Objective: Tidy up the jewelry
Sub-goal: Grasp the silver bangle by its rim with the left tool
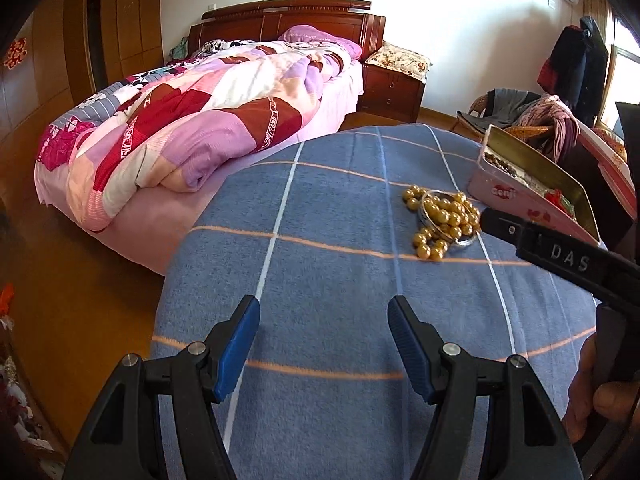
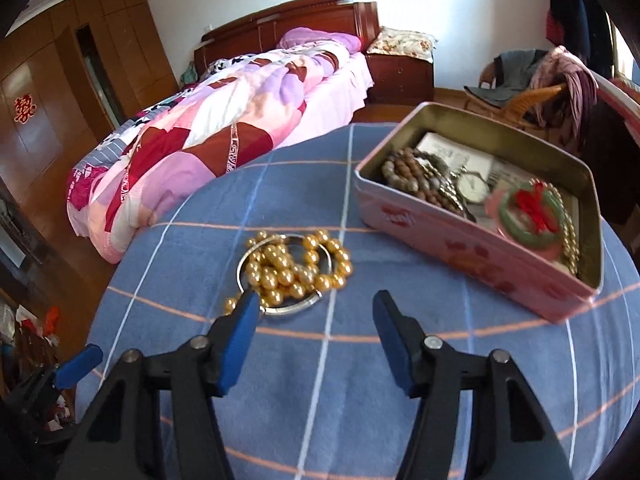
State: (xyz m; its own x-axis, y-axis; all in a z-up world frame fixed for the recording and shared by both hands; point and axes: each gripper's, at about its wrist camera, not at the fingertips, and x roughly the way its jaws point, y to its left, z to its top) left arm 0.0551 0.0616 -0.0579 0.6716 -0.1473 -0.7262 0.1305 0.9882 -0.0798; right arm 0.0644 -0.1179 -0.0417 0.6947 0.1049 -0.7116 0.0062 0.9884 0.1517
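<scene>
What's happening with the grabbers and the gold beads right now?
Left gripper open, empty, hanging back. Right gripper open, near gold bead strand and silver bangle on blue blanket. Pink tin open, path clear.

Bare blue cloth on the surface (image 2: pixel 320 400) lies open ahead, blocked only by the bead pile (image 2: pixel 294 274) and the tin (image 2: pixel 476 236) beside it.

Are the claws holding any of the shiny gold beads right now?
No. Both claws are open and empty: the left claw and right claw hold nothing. The gold beads lie on the blue blanket.
</scene>
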